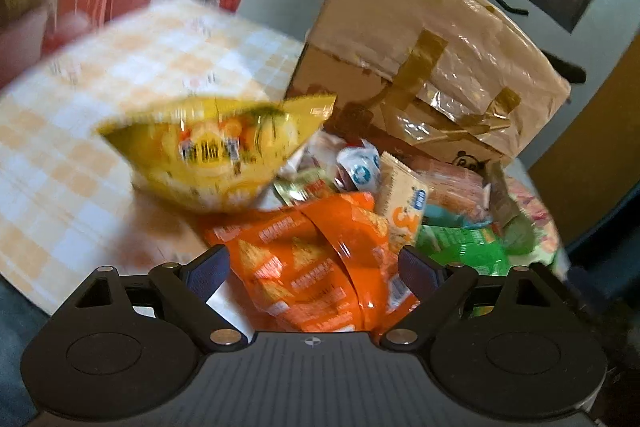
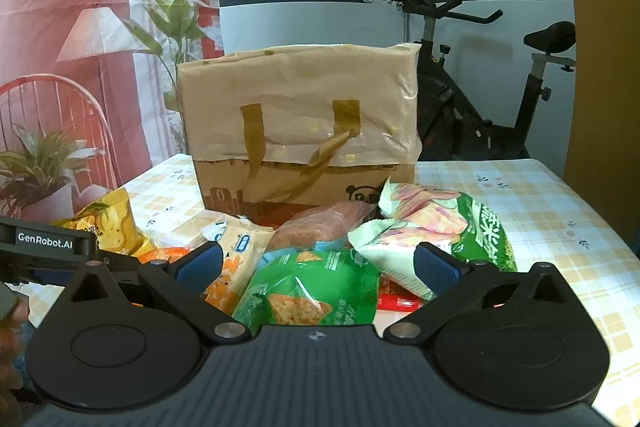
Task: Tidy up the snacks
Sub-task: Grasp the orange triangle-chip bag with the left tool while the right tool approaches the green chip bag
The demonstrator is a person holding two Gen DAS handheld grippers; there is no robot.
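Note:
A heap of snack packets lies on the checked tablecloth [image 1: 80,155] in front of a tall brown paper bag [image 1: 420,39]. My left gripper [image 1: 314,267] is open, angled down over an orange chip bag [image 1: 304,295] that lies between its blue pads without being pressed. A yellow bag [image 1: 216,151] sits blurred just beyond. My right gripper [image 2: 316,265] is open above a green chip bag [image 2: 312,291], with nothing held. A green-and-white bag [image 2: 432,223], a beige packet [image 2: 240,251] and the brown paper bag [image 2: 300,123] lie ahead. The left gripper's body [image 2: 48,243] shows at the left.
An exercise bike [image 2: 500,87] stands behind the table at the right. A printed backdrop with a lamp and plants [image 2: 92,39] hangs at the left. The tablecloth [image 2: 552,211] runs bare to the table's right edge.

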